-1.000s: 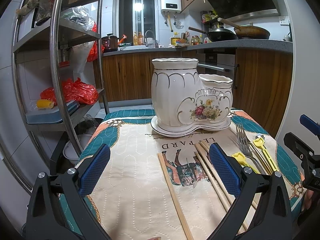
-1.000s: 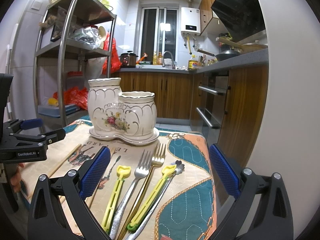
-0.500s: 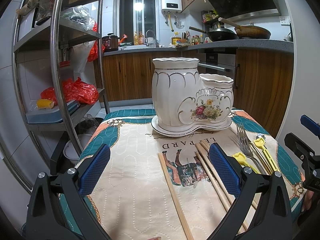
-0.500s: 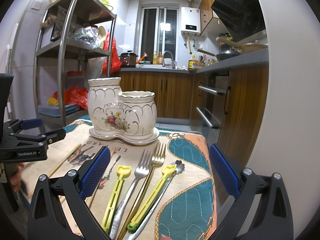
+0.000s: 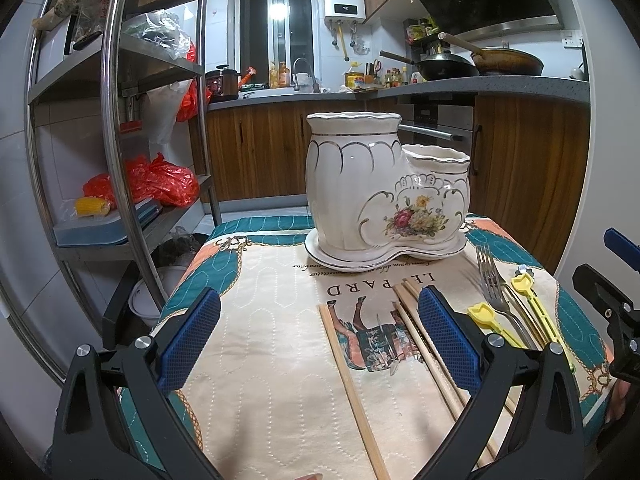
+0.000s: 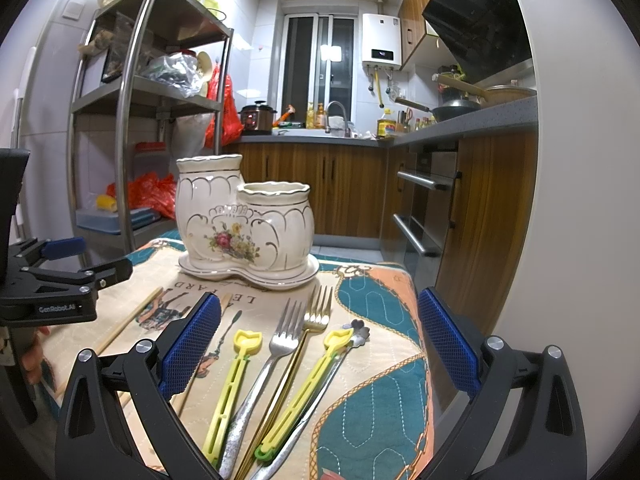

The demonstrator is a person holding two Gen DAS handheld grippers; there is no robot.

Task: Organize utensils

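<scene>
A small kitchen with wooden cabinets, a grey counter and a steel rack (image 5: 120, 128) at 9 o'clock surrounds a tabletop (image 5: 256, 344) covered by a quilted cloth in cream, teal and orange.

At 12 o'clock on the cloth stands a white ceramic holder (image 5: 380, 196) with two compartments, a tall one and a shorter one, gold trim and a painted flower spray, upright on its own saucer-like base.

In the left wrist view, the left hand-held gripper (image 5: 320, 344) hovers low over the cloth with its blue-padded fingers spread wide and nothing between them. One wooden chopstick (image 5: 352, 388) lies alone between the fingers, running from 12 toward 6 o'clock. More chopsticks (image 5: 424, 344) lie close together just toward 3 o'clock of it, partly behind the right-side finger.

In the right wrist view, the right hand-held gripper (image 6: 320, 344) is likewise wide apart and empty. Between its fingers lie, side by side with heads toward 12 o'clock, a yellow plastic utensil (image 6: 236, 376), a silver fork (image 6: 276, 356), a gold fork (image 6: 316, 316), a second yellow plastic utensil (image 6: 316, 376) and a silver utensil with a flower-shaped end (image 6: 356, 332). The handles of the two forks cross near 6 o'clock. All lie flat, near the holder but apart from it.
</scene>
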